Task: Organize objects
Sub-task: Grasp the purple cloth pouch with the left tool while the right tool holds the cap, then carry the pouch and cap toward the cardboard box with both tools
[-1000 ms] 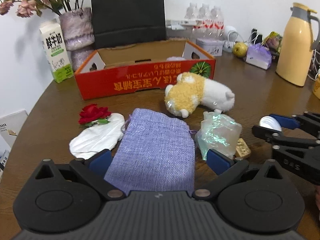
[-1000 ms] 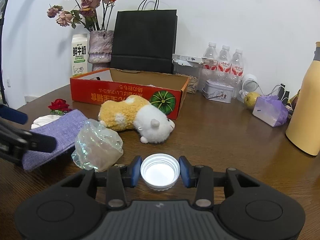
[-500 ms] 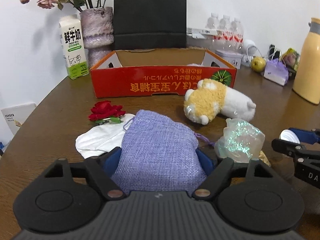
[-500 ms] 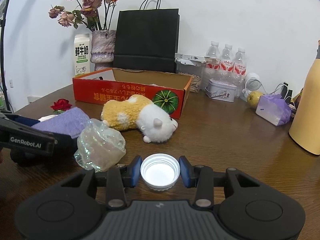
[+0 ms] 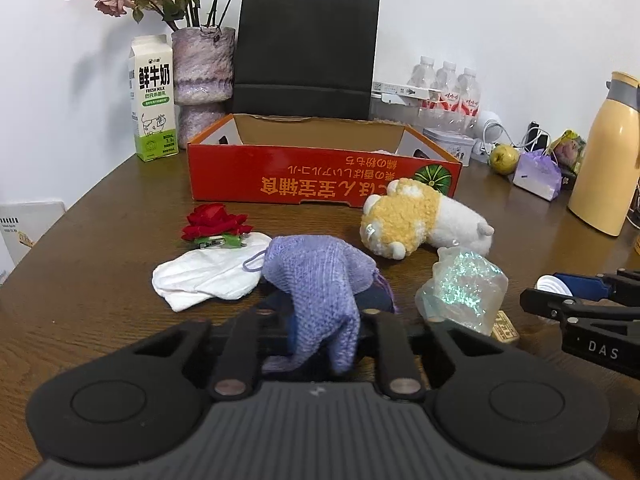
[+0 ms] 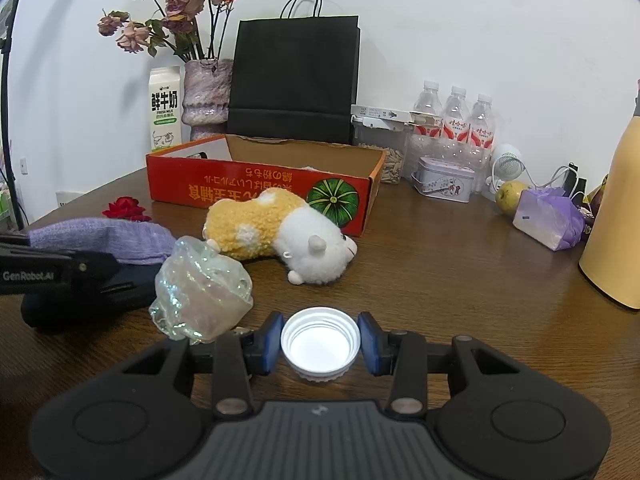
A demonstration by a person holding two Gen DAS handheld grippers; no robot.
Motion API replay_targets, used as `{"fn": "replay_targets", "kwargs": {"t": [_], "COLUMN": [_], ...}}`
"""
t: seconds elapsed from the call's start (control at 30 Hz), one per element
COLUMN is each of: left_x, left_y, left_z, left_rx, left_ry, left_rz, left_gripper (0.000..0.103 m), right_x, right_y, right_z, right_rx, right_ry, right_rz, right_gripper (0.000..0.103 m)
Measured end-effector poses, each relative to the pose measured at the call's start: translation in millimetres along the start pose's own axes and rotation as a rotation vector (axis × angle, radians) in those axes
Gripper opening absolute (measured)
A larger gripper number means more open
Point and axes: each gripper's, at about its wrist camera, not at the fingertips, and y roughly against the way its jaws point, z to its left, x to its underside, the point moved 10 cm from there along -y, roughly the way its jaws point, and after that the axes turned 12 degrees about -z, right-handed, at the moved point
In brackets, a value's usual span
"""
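L gripper [image 5: 322, 312] pinching purple pouch [image 5: 316, 268], R gripper [image 6: 320, 342] clamping cap [image 6: 320, 344]

Lilac woven pouch [image 5: 320, 276] lies in front of the red box [image 5: 324, 180], which bears orange lettering and a green pumpkin. Beside it: yellow-and-white plush toy [image 5: 424, 224], white cloth [image 5: 208, 276], red rose [image 5: 214, 224], and an iridescent clear wrapper [image 5: 460, 288].

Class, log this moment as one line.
left gripper: shut on purple pouch | right gripper: shut on white cap | red box: ahead
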Motion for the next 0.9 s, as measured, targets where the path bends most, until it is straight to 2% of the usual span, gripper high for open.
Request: {"fn": "replay_targets", "kwargs": {"t": [0.1, 0.53, 0.9], "left_x": [1, 1, -12], "left_y": [2, 26, 47], "left_z": [0, 3, 2], "left_rx": [-0.001, -0.074, -0.084], "left_ry": [0.002, -0.025, -0.026], "left_rz": [-0.006, -0.053, -0.093], "left_gripper": [0.008, 0.007, 0.007], "right_x": [0, -5, -16], "right_y": [0, 4, 17], "right_z": [0, 2, 18], "right_rx": [-0.001, -0.011, -0.051], "right_ry": [-0.004, -0.012, 0.005], "right_rz": [0.000, -0.041, -0.104], "right_gripper": [0.039, 0.039, 0.039]}}
